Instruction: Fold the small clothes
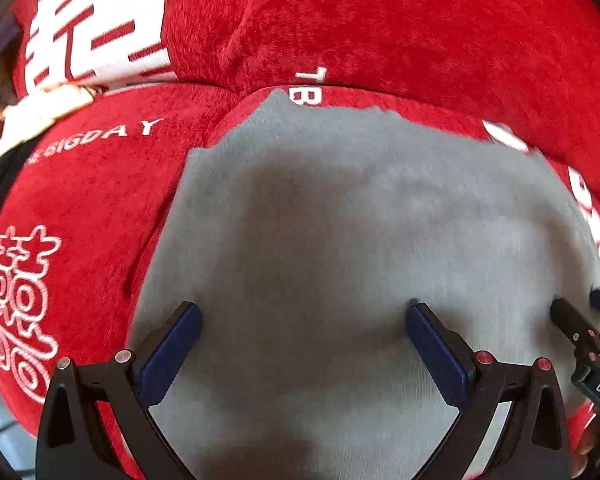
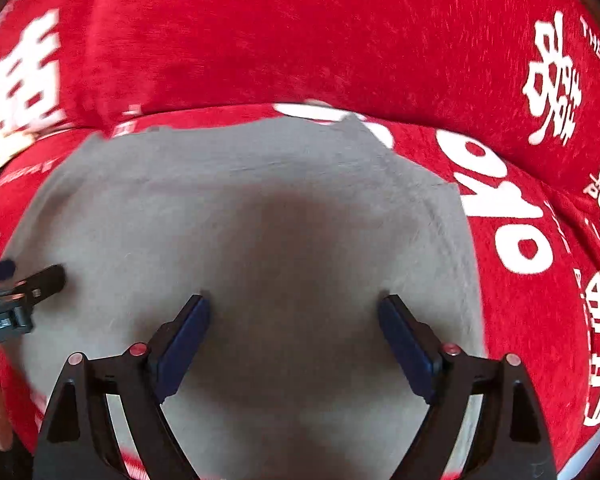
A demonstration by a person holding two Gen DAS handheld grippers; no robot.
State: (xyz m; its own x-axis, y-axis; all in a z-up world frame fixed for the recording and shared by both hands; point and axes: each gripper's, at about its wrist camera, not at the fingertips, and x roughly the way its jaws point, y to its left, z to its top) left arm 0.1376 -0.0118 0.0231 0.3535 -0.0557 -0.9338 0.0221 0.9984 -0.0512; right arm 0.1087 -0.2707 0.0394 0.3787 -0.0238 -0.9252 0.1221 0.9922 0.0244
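Grey garment flat on red printed cushion | left gripper jaws spread, nothing between, over cloth | right gripper likewise released | left view only: white cloth far-left | right view only: "OVO" lettering

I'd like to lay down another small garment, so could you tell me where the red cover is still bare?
Bare red cover lies left of the grey cloth, and more on its right. The middle is crowded: the cloth, with the left gripper and right gripper open above it.
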